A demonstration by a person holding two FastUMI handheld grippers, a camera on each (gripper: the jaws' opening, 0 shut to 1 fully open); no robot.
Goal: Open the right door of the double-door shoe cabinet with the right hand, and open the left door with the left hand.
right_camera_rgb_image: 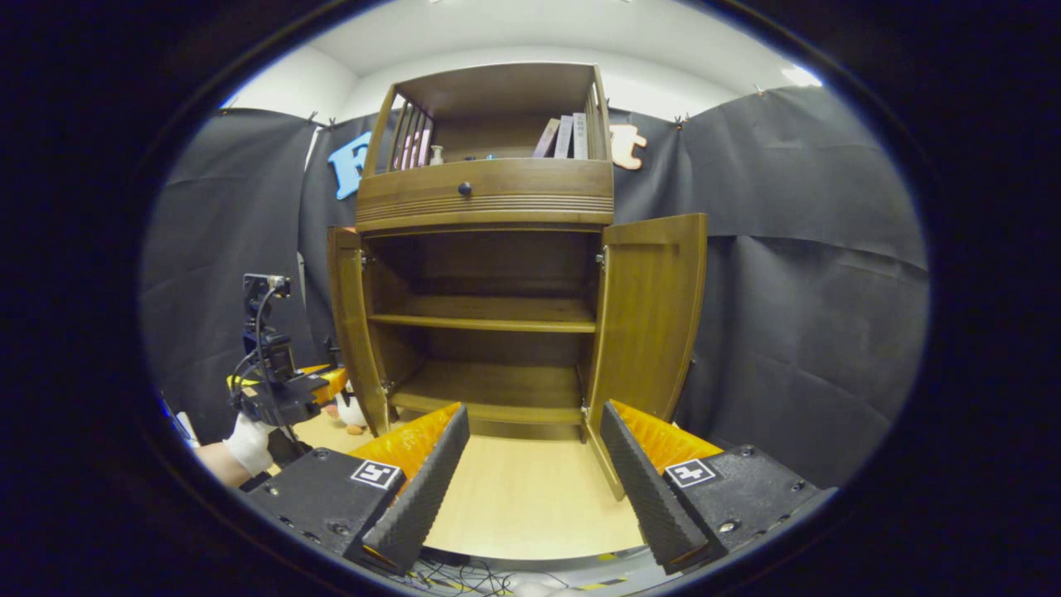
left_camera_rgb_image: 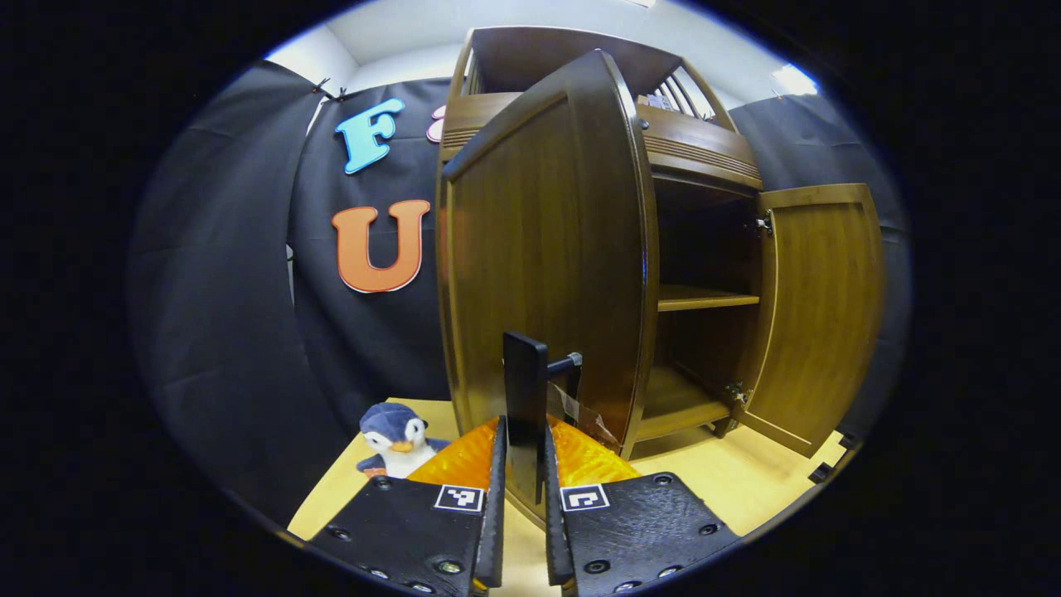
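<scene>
Fingers of the left gripper (left_camera_rgb_image: 524,531) were pressed close together on a dark, upright handle (left_camera_rgb_image: 525,414) fixed to the left door (left_camera_rgb_image: 543,249) of the shoe cabinet (right_camera_rgb_image: 489,199), clamped on both of its sides. In the left gripper view this door stood swung far out, its inner face toward the camera and its long axis vertical, its free edge pointing away from the cabinet front. A penguin toy (left_camera_rgb_image: 396,438) sat on the pale wooden surface (left_camera_rgb_image: 746,481) just beside the door's lower corner.

In the right gripper view, the right gripper (right_camera_rgb_image: 530,473) hung with its fingers spread wide apart, holding nothing, in front of the cabinet and well apart from it. The right door (right_camera_rgb_image: 651,315) stood open too, upright, swung outward to the right on its hinges, its free edge toward the camera. Between the doors, two bare shelves (right_camera_rgb_image: 489,315) ran level across the interior. At the far left of this view a gloved hand (right_camera_rgb_image: 247,439) held the other gripper by the left door.

Both doors appeared open, so the task seemed nearly done. To finish well, the left gripper would likely follow the door's arc around its hinges rather than pull straight, then release without jolting the door or brushing the toy.
</scene>
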